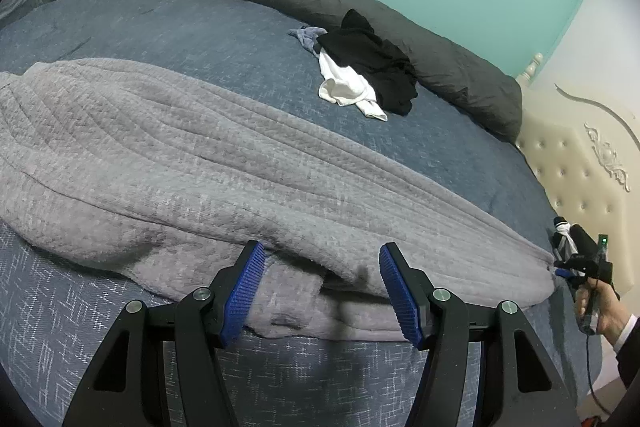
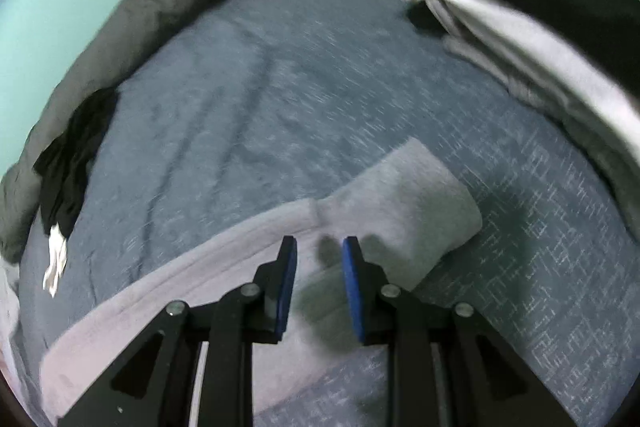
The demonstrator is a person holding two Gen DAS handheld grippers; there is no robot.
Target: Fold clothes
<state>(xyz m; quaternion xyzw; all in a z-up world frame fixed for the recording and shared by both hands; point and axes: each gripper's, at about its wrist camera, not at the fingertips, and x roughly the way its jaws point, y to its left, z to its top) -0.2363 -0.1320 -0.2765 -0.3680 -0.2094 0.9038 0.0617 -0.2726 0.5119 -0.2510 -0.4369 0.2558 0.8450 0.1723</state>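
So, left gripper [image 1: 322, 291]: jaws wide apart, empty, over the near hem.
Right gripper [image 2: 319, 283]: jaws partly apart, straddling the cuff end; grip unclear.
Grey fleece garment [image 1: 180, 163]: stretched across the bed [image 1: 180, 23]; pinch both layers evenly.
Unfolded pile [image 1: 360, 71]: far back.

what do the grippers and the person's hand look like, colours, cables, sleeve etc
Both grippers are black plastic linkages with round silver pivot bolts and ribbed blue finger pads, seen on the left gripper and the right gripper. In the left wrist view the right hand shows a dark sleeve over a white cuff; its handle carries a green light and a trailing dark cable.
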